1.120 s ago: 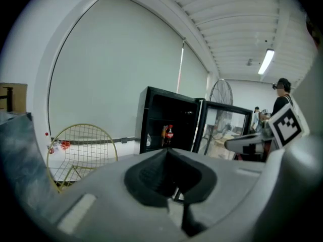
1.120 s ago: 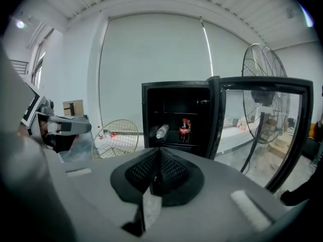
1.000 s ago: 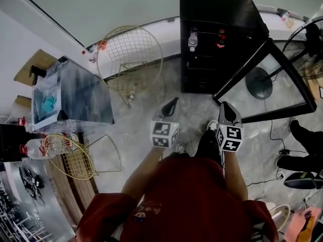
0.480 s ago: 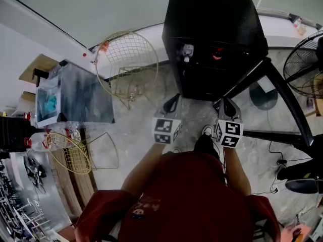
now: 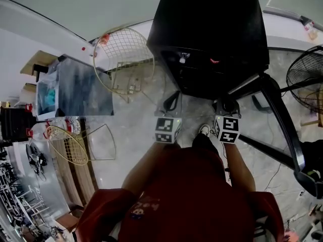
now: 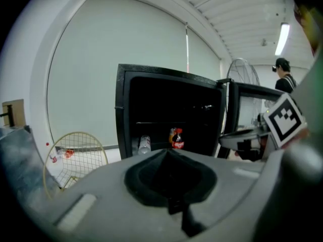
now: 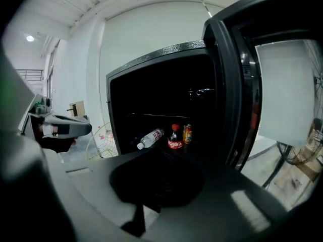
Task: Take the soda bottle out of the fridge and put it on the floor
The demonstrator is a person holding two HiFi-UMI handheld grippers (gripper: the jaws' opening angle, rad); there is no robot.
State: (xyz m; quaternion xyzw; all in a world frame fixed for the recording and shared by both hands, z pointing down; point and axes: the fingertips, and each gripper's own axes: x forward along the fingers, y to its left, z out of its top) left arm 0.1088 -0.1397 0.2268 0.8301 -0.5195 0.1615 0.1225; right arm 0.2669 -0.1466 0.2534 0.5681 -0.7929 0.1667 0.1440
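Jaws pressed together and empty, the left gripper and right gripper face the open fridge, where the soda bottle stands upright inside beside a can; one must spread wide before closing round it

Red shirt, grey hand-held grippers, marker cubes

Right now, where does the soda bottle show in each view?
Head view: soda bottle, red cap inside the fridge, top centre.
Left gripper view: soda bottle, centre.
Right gripper view: soda bottle, centre, left of a can.
Shared landmark: clear water bottle on its left.
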